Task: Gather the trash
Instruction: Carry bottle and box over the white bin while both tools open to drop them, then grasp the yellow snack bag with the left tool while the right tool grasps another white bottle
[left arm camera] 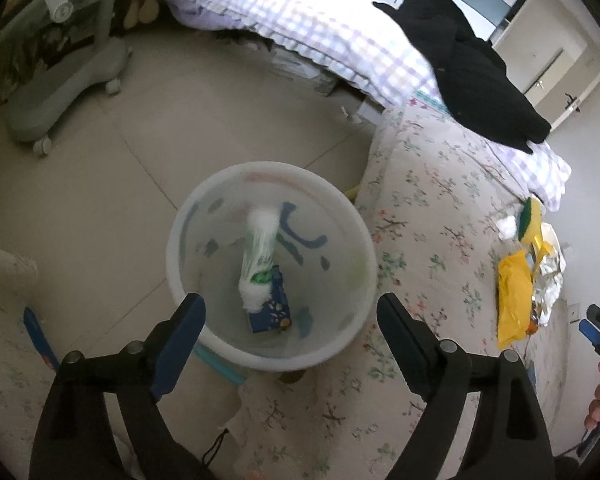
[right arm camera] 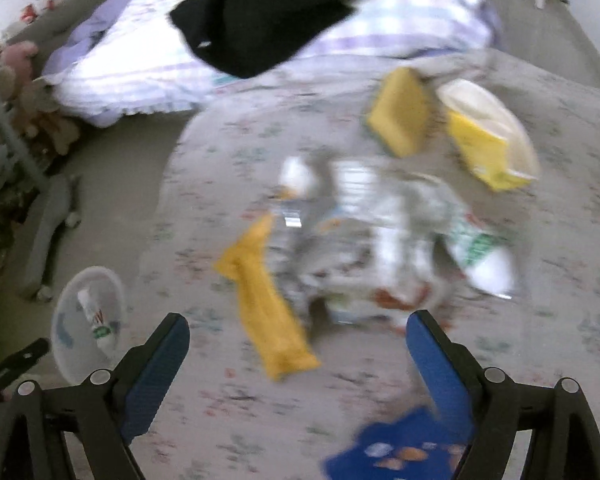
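My left gripper [left arm camera: 288, 300] hangs open over a white bin [left arm camera: 173, 256] on the tiled floor beside the bed. Inside the bin, a blurred white-and-green wrapper [left arm camera: 258, 256] leans on a blue packet [left arm camera: 274, 312]. My right gripper [right arm camera: 299, 318] is open above the floral bedspread [right arm camera: 228, 152], empty. Ahead of it lies a blurred trash pile: a yellow wrapper [right arm camera: 264, 320], silvery foil wrappers [right arm camera: 356, 232], a white-and-green packet [right arm camera: 480, 252], a yellow sponge [right arm camera: 400, 112] and a yellow-and-white box [right arm camera: 488, 136]. A blue packet [right arm camera: 396, 448] lies by its right finger. The bin [right arm camera: 58, 332] shows at lower left.
A black garment [left arm camera: 472, 68] lies on a checked quilt [left arm camera: 300, 20] at the bed's far side. A grey wheeled chair base [left arm camera: 60, 92] stands on the floor at the left. Plush toys [right arm camera: 20, 80] sit by the bed. Bare floor tiles [left arm camera: 140, 160] surround the bin.
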Tool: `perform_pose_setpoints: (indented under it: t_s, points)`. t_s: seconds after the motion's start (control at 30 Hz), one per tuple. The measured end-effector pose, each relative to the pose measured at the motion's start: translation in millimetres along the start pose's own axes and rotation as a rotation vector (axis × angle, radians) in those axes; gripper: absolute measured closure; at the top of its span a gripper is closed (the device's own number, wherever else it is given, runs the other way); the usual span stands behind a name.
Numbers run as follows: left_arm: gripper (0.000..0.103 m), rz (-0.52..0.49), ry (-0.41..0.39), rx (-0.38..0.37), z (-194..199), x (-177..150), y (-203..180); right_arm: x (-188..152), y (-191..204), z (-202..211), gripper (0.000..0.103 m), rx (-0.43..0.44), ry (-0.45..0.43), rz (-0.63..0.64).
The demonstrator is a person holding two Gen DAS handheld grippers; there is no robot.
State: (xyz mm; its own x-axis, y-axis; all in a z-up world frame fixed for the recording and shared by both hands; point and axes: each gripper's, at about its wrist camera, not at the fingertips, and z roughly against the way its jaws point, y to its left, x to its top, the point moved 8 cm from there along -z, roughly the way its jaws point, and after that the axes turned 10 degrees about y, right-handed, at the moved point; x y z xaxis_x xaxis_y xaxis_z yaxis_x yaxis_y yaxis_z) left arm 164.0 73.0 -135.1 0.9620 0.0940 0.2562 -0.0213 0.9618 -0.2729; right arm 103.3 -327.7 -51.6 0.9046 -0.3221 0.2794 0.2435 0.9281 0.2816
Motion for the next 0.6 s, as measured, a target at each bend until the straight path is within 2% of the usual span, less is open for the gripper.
perform_pose_setpoints:
  t_s: [0.3,0.6]
  points:
    - [0.004,-0.016,0.017,0.001,6.2,-17.5,-32.4,-14.2,-58.0,2.7,0.011,-0.045,0.042,-0.079]
    - [0.003,-0.097,0.046,-0.010,-2.1,-28.9,-98.1,-20.5,-86.2,-0.6,0.011,-0.060,0.070,-0.113]
